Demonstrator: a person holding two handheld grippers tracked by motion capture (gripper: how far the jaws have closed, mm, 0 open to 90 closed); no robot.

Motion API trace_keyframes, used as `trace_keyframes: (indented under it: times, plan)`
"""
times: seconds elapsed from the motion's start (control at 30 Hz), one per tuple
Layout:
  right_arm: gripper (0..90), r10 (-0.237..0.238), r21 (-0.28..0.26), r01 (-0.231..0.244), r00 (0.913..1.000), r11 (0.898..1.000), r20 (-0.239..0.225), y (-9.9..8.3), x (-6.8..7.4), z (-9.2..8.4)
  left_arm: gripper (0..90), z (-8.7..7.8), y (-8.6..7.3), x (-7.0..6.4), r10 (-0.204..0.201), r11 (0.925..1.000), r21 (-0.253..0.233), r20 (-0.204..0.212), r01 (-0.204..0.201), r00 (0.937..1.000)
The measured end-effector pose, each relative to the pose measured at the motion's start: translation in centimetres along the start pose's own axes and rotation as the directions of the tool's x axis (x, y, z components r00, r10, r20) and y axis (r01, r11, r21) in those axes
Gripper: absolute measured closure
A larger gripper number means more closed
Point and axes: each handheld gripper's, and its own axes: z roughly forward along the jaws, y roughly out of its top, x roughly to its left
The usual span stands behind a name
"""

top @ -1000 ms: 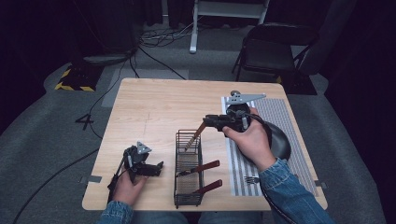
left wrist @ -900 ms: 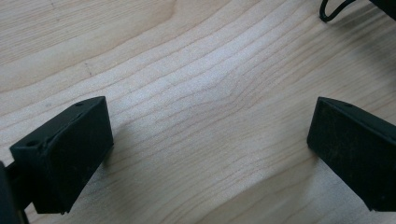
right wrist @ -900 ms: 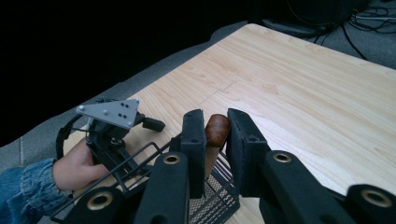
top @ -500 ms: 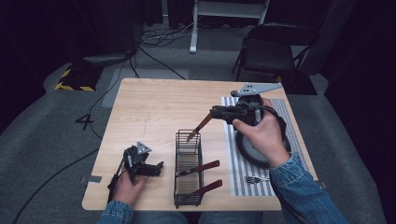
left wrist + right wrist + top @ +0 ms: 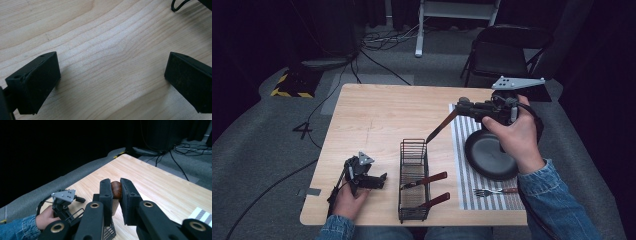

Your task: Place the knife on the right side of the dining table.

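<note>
Right tongs (image 5: 460, 105) are clamped tight on the brown wooden handle of a knife (image 5: 439, 129). In the right gripper view the rounded handle end (image 5: 116, 189) sits pinched between the two black pads with no gap. The piece looks like a knife, though its dark blade is too slim to be sure. It hangs in the air over the middle of the table (image 5: 377, 115). The blade slants down and left, with its tip just above the far rim of the wire basket (image 5: 401, 170), clear of the wires as far as I can tell.

Left tongs (image 5: 379, 180) rest low at the near left of the table, just left of the basket. Their jaws stand wide apart over bare wood and hold nothing.

The job looks like laying cutlery from the basket onto the striped mat (image 5: 462, 165) at the right. A black plate (image 5: 489, 152) already sits on the mat, with a fork (image 5: 492, 191) lying at its near side. The knife seems to be on its way across and is not yet set down. Two more brown-handled pieces (image 5: 424, 180) lie across the basket, so I judge the work well short of finished.
</note>
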Motion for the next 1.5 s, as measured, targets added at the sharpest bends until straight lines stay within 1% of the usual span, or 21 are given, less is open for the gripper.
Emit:
trace_keyframes:
  times: [0.27,0.3,0.33,0.37,0.5,0.57,0.63,0.7,0.73,0.83,0.9,0.93,1.0,1.03,1.1,1.23,1.27,1.3,1.37,1.47,1.5]
  plan:
    - [80.8,0.016,-0.026,-0.015,0.9996,1.0,0.021,0.5,-1.1,-1.1,0.4,0.0,0.0,0.0,0.001,1.0,0.001,0.0,-0.001,1.0]
    - [80.8,0.023,-0.028,-0.023,0.9994,0.999,0.024,0.5,-1.4,-1.2,0.4,0.0,0.0,0.0,0.001,1.0,0.001,0.0,-0.001,1.0]
    - [80.8,0.032,-0.03,-0.031,0.9987,0.999,0.04,0.7,-2.1,-1.3,0.4,0.0,0.0,0.0,0.001,1.0,0.001,0.0,-0.001,1.0]
    - [80.8,0.032,-0.03,-0.031,0.9987,0.999,0.04,0.7,-2.1,-1.3,0.4,0.0,0.0,0.0,0.001,1.0,0.001,0.0,-0.001,1.0]
    - [80.9,0.044,-0.035,-0.041,0.9964,0.999,0.073,1.0,-3.4,-1.4,0.4,0.0,0.0,0.0,0.0,1.0,0.001,0.001,0.0,1.0]
    - [80.8,0.056,-0.039,-0.053,0.994,0.998,0.093,1.1,-4.4,-1.3,0.4,0.0,0.0,0.0,0.001,1.0,0.001,0.0,-0.001,1.0]
    - [80.8,0.061,-0.042,-0.057,0.9933,0.997,0.099,1.1,-4.7,-1.3,0.4,0.0,0.0,0.0,-0.001,1.0,0.001,0.002,0.001,1.0]
    - [80.8,0.079,-0.055,-0.073,0.9909,0.996,0.109,1.1,-5.8,-1.2,0.4,0.0,0.0,0.0,0.001,1.0,0.001,0.0,-0.001,1.0]
    - [80.8,0.079,-0.055,-0.073,0.9909,0.996,0.109,1.1,-5.8,-1.2,0.4,0.0,0.0,0.0,0.001,1.0,0.001,0.0,-0.001,1.0]
    - [80.8,0.084,-0.059,-0.077,0.9885,0.995,0.126,1.1,-7.0,-0.9,0.4,0.0,0.0,0.0,0.001,1.0,0.001,0.001,-0.001,1.0]
    - [80.8,0.086,-0.055,-0.079,0.986,0.995,0.143,1.1,-7.8,-0.7,0.4,0.0,0.0,0.0,0.001,1.0,0.001,0.001,-0.001,1.0]
    - [80.8,0.095,-0.053,-0.088,0.9827,0.995,0.159,0.9,-8.7,-0.6,0.4,0.0,0.0,0.0,0.001,1.0,0.001,0.001,-0.001,1.0]
    - [80.8,0.106,-0.052,-0.098,0.9788,0.994,0.176,0.7,-9.6,-0.5,0.5,0.0,0.0,0.0,0.001,1.0,0.0,0.001,-0.001,1.0]
    - [80.8,0.106,-0.052,-0.098,0.9788,0.994,0.176,0.7,-9.6,-0.5,0.5,0.0,0.0,0.0,-0.002,1.0,-0.002,0.001,0.002,1.0]
    - [80.8,0.116,-0.054,-0.107,0.9749,0.993,0.19,0.4,-10.6,-0.5,0.6,0.0,0.0,0.0,0.001,1.0,-0.001,0.002,-0.001,1.0]
    - [80.8,0.139,-0.056,-0.129,0.9638,0.99,0.228,-0.1,-12.9,-0.5,0.8,-0.1,-0.2,0.0,-0.001,1.0,-0.004,0.003,0.001,1.0]
    - [80.8,0.143,-0.055,-0.134,0.9579,0.989,0.249,-0.3,-14.0,-0.4,0.8,-0.1,-0.2,0.0,0.002,1.0,-0.002,0.003,-0.002,1.0]
    - [80.8,0.143,-0.055,-0.134,0.9579,0.989,0.249,-0.3,-14.0,-0.4,0.8,-0.1,-0.2,0.0,0.002,1.0,-0.001,0.003,-0.002,1.0]
    - [80.8,0.154,-0.062,-0.142,0.952,0.988,0.265,-0.5,-14.9,-0.4,0.8,-0.1,-0.2,0.0,0.002,1.0,-0.001,0.004,-0.002,1.0]
    - [80.7,0.153,-0.071,-0.139,0.9469,0.988,0.283,-1.0,-15.9,-0.1,0.8,-0.1,-0.2,0.0,0.002,1.0,-0.001,0.004,-0.002,1.0]
    - [80.7,0.154,-0.074,-0.138,0.9445,0.988,0.29,-1.3,-16.6,0.2,0.8,-0.1,-0.2,0.0,0.0,1.0,-0.001,0.004,0.0,1.0]
